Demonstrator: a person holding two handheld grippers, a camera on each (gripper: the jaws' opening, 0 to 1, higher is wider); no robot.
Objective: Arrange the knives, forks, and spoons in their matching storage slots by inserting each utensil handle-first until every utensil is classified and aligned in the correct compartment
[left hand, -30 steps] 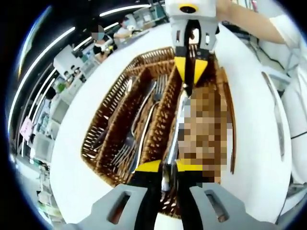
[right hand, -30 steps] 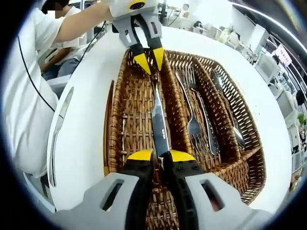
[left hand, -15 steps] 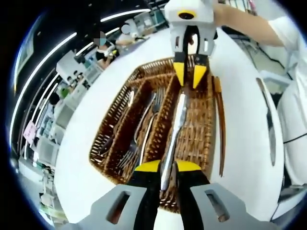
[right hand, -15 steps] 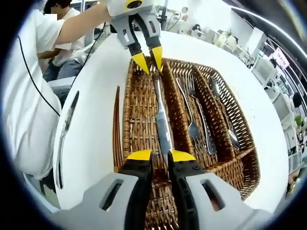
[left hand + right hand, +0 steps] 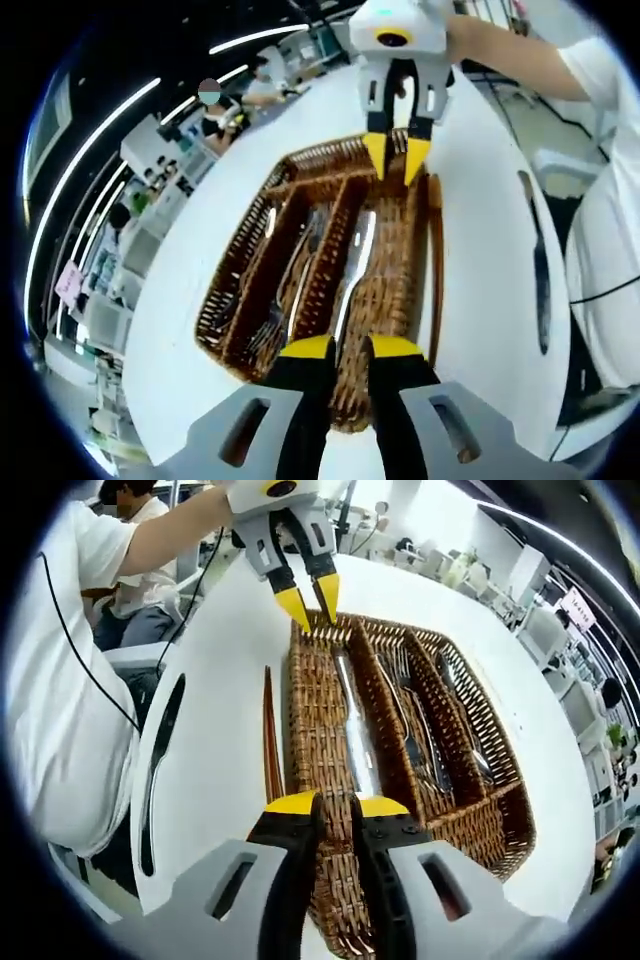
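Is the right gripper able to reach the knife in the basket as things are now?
Probably yes. The knife lies uncovered in its compartment of the basket, straight ahead of the open right gripper; the left gripper hangs beyond its far end.

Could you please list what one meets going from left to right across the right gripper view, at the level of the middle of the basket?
Person's white shirt → dark slot in the table → brown stick → knife → forks → spoon → wicker basket's right rim.

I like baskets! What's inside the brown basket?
The basket has three long slots: a knife lies in one, forks in the middle, spoons beyond. How many forks and spoons is unclear.
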